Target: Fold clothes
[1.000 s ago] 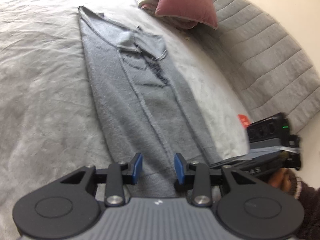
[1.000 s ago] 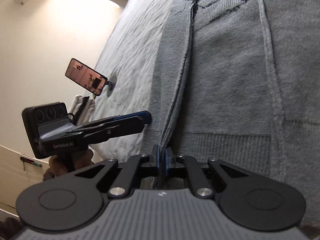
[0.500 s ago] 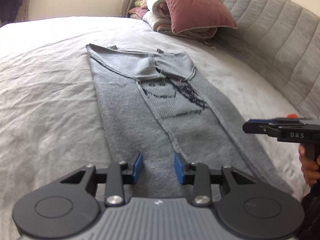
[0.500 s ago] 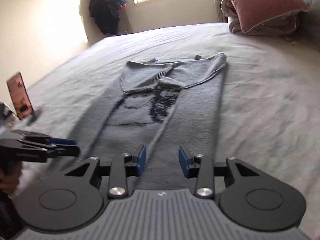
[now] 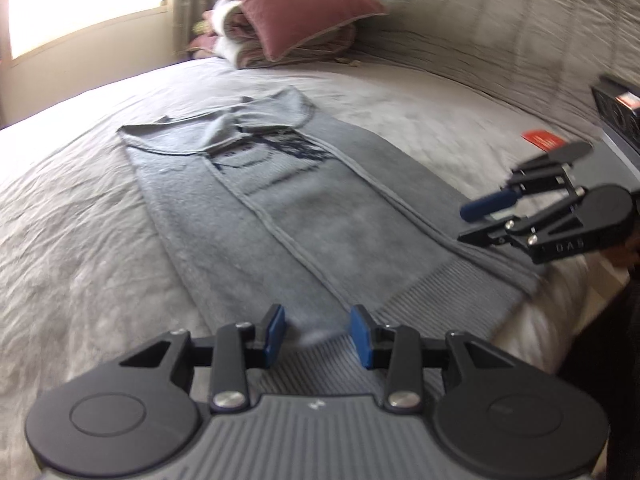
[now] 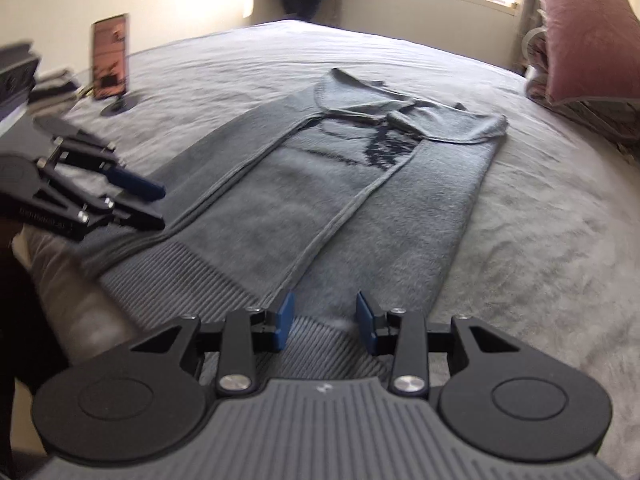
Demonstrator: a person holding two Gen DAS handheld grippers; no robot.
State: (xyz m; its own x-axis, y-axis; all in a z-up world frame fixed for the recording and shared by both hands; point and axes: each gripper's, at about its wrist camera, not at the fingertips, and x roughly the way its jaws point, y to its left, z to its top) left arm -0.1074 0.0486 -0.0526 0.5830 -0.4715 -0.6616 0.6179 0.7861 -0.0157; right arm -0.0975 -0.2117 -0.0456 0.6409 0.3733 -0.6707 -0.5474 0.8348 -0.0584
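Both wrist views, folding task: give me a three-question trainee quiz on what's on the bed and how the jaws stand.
1. True or false: the grey knit sweater lies flat on the pale grey bedspread with both sides folded inward.
2. Which end of the sweater is nearest the left gripper and right gripper? A) neckline B) ribbed hem C) a sleeve cuff
3. Fill in: the dusty pink velvet pillow sits at the bed's ____ end, beyond the neckline.

Key: 1 true. 2 B; both grippers' jaws stand apart, holding nothing. 3 far, by the grey quilted headboard.
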